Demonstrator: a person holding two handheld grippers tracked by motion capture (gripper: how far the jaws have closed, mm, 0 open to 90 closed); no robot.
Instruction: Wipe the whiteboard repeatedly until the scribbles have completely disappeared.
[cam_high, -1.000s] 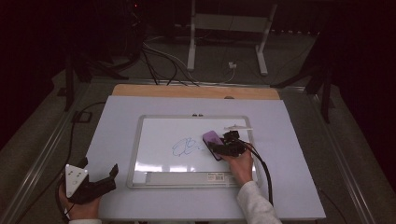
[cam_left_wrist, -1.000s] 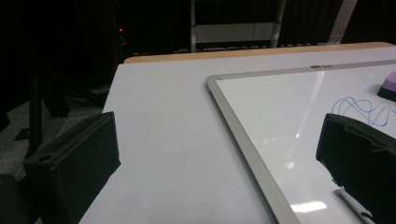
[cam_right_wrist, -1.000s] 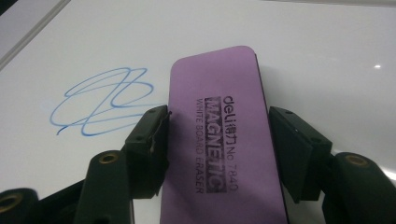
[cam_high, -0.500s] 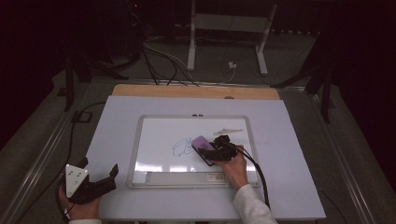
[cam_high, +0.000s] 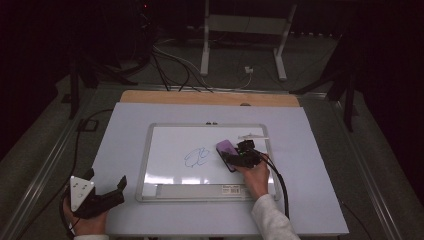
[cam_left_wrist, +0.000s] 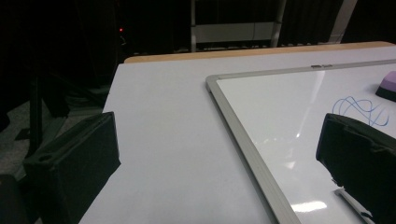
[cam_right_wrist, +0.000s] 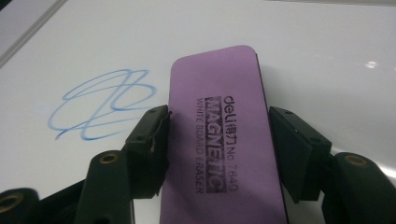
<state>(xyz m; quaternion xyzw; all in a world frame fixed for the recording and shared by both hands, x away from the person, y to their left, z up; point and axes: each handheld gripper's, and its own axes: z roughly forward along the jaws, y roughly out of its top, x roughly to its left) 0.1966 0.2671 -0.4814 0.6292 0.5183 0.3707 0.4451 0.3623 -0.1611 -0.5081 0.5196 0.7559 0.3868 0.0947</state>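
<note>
A purple whiteboard eraser (cam_right_wrist: 219, 140) lies flat on the whiteboard (cam_high: 145, 160), just right of a blue scribble (cam_high: 197, 156). My right gripper (cam_high: 235, 159) is shut on the eraser (cam_high: 226, 150), one jaw on each long side (cam_right_wrist: 217, 130). The scribble (cam_right_wrist: 102, 107) sits to the left of the eraser's front end. My left gripper (cam_high: 106, 179) is held open over the table's near left corner, off the board, with nothing between its jaws (cam_left_wrist: 219, 126). The left gripper view looks across the board frame (cam_left_wrist: 243, 135) to the scribble (cam_left_wrist: 362, 109) and the eraser's end (cam_left_wrist: 387, 84).
The board lies on a pale tabletop (cam_high: 120, 130) with a wooden strip (cam_high: 210, 97) along its far edge. A pale marker (cam_high: 252, 136) rests near the board's far right corner. A cable (cam_high: 277, 180) trails from the right gripper. Stands and cables crowd the dark floor beyond.
The right gripper slid the eraser left and nearer toward the scribble, then back right and farther. The left gripper has stayed put.
</note>
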